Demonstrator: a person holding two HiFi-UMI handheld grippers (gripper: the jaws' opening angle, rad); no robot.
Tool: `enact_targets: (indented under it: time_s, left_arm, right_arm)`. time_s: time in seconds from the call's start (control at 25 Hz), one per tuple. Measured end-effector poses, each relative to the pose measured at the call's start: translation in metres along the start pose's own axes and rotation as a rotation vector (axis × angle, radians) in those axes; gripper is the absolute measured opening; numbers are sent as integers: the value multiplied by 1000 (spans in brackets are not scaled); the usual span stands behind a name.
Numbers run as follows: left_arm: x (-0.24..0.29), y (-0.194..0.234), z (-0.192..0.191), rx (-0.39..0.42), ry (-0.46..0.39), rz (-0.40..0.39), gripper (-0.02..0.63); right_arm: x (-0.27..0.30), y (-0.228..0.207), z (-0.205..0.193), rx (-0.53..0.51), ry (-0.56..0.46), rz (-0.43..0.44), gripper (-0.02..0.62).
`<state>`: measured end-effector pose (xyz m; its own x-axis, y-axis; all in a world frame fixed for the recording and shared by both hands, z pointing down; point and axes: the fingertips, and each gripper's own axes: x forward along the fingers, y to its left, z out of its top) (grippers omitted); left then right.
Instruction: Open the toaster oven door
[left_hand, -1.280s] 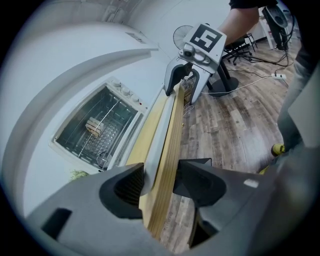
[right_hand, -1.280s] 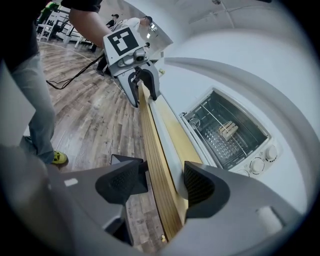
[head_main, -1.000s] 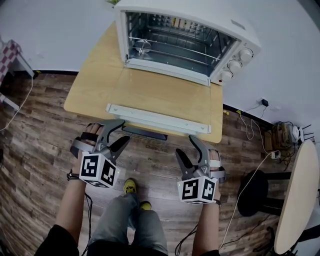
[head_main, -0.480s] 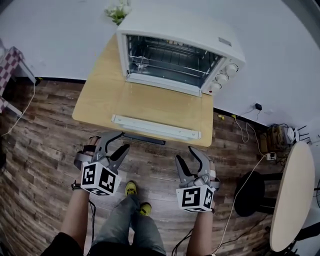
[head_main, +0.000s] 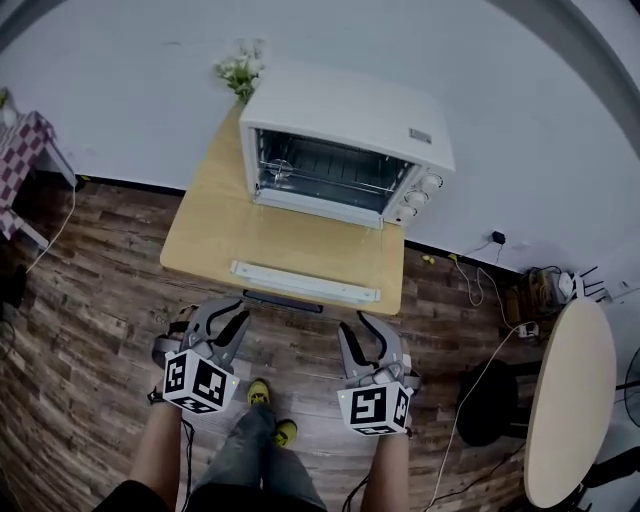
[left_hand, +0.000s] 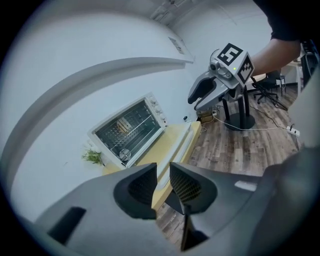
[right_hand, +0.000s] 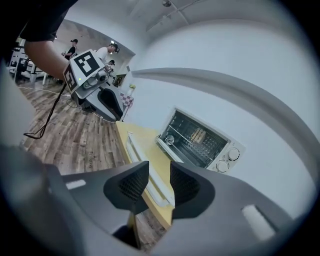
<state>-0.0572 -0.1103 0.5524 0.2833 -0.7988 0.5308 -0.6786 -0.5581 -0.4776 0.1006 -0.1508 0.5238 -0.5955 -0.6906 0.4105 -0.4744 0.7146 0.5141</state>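
**Condition.** The toaster oven (head_main: 345, 120) stands on the table (head_main: 195, 240), ahead of both tools and well apart from them. Its door (head_main: 305, 282) is fully lowered and lies about level. The door's free edge is the part nearest the tools, and the dark handle (head_main: 285, 301) sits just under that edge. The cavity is exposed, so the task appears to be complete.

**Tool state.**
- The left tool (head_main: 222, 318) and the right tool (head_main: 362, 335) are over the wooden floor (head_main: 90, 330), short of the table edge.
- Both tools point toward the door edge.
- The jaws of each tool have just been closing. A narrow gap remains between the pads.
- Nothing is between the jaws of either tool, and neither tool holds anything.

**Hazards from this position.**
1. **Door knocked shut.** The handle appears to project at or past the table edge, directly ahead of the tools and between their two lines of approach. A tool moved forward from below that edge could catch the handle and lift the door toward the cavity.
2. **Door pressed down.** Any downward load from a tool on the free edge acts far from the hinge. This could strain the hinge or tip the oven forward.
3. **Unnecessary regrasp.** If the nearly closed jaws were brought against the handle, they would push it rather than straddle it.

**Recommendation.** Keep both tools clear of the door edge.
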Motion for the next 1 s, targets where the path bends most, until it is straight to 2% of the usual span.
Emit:
enact_targets:
  time_s: [0.12,0.32,0.44,0.52,0.68,1.0]
  left_arm:
    - [-11,9,9,-36,-4,22,54]
    - [-25,18,31,-49,-21,37,34]
    - [-34,23,42,-65,-33,51,14]
    - [-39,25,48,-80,-38,58,3]
    - [-48,25,59,-117,-52,65,-11]
    - [-69,29,66,-203,-55,82,-12]
  right_arm:
    - [-9,-4,16,25,-22,2,130]
    - [-27,-14,27,68,-21,-17,96]
    - [-40,-23,32,119,-19,-52,61]
    - [-49,-25,35,139,-16,-69,8]
    - [-61,-28,37,147,-6,-75,2]
    - [-88,-42,50,232,-43,-121,-8]
